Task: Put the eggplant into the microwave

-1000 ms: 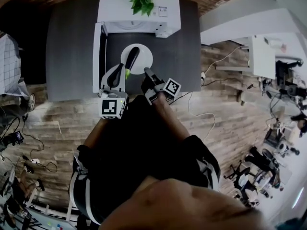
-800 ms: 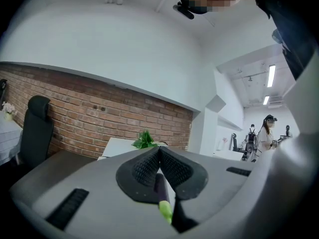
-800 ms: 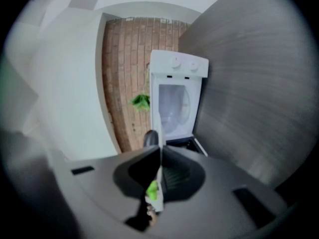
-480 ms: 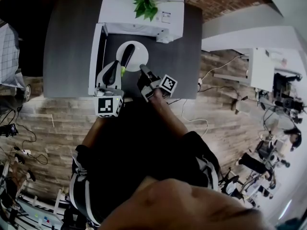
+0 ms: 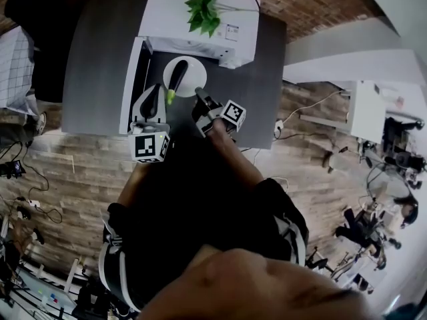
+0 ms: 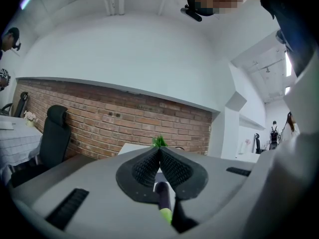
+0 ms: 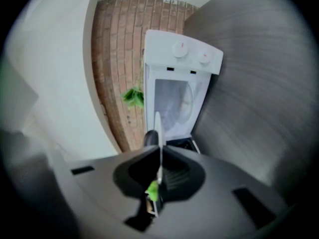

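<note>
A dark purple eggplant (image 5: 177,77) with a green stem lies on a white plate (image 5: 190,69) just in front of the open white microwave (image 5: 200,19). My right gripper (image 5: 199,93) is shut on the plate's near rim. In the right gripper view the plate (image 7: 157,128) runs edge-on between the pads, with the eggplant (image 7: 149,138) beside it and the microwave (image 7: 182,51) ahead. My left gripper (image 5: 155,92) hovers at the plate's left, its tips touching. In the left gripper view the eggplant (image 6: 162,195) shows through the gap behind the shut tips of that gripper (image 6: 159,151).
The microwave door (image 5: 130,85) stands swung open on the left, next to my left gripper. A green plant (image 5: 203,12) sits on top of the microwave. All of this rests on a dark grey table (image 5: 93,65), with a brick wall behind and a black chair (image 6: 52,133) at the left.
The plate with the eggplant has been carried nearer to the microwave opening by my right gripper. My left gripper has moved forward alongside it.
</note>
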The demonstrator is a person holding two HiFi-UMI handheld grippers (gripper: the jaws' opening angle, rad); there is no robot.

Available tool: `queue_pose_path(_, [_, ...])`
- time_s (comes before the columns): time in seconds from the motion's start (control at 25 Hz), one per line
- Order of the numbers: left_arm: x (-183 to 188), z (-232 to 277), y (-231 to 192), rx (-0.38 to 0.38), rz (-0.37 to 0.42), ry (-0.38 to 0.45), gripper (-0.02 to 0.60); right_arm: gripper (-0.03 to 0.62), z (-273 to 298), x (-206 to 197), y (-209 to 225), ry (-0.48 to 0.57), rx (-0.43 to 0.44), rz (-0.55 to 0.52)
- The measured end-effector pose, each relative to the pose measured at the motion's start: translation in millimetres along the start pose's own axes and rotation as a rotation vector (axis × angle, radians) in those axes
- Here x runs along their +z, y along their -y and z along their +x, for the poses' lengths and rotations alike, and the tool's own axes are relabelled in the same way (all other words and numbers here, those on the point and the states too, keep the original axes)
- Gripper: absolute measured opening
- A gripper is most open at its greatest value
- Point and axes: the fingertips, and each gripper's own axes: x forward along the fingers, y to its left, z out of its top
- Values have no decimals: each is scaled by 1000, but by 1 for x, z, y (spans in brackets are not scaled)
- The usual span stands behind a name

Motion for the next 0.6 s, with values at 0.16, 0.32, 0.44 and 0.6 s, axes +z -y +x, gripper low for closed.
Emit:
queue_pose_path(0.16, [3, 3, -2, 18, -5, 7, 35, 37, 7, 8, 3, -2, -8, -16])
queue_pose_path(0.32, [5, 6, -3, 22, -8, 9, 35, 37, 18, 12, 5, 1, -4, -13])
queue_pose_path(0.44, [6, 8, -2, 17, -5, 12, 35, 37, 25, 16, 7, 11, -4, -14])
queue_pose_path(0.6, [5, 13, -2, 8, 2, 10, 35, 37, 36, 24, 13, 23, -8, -7])
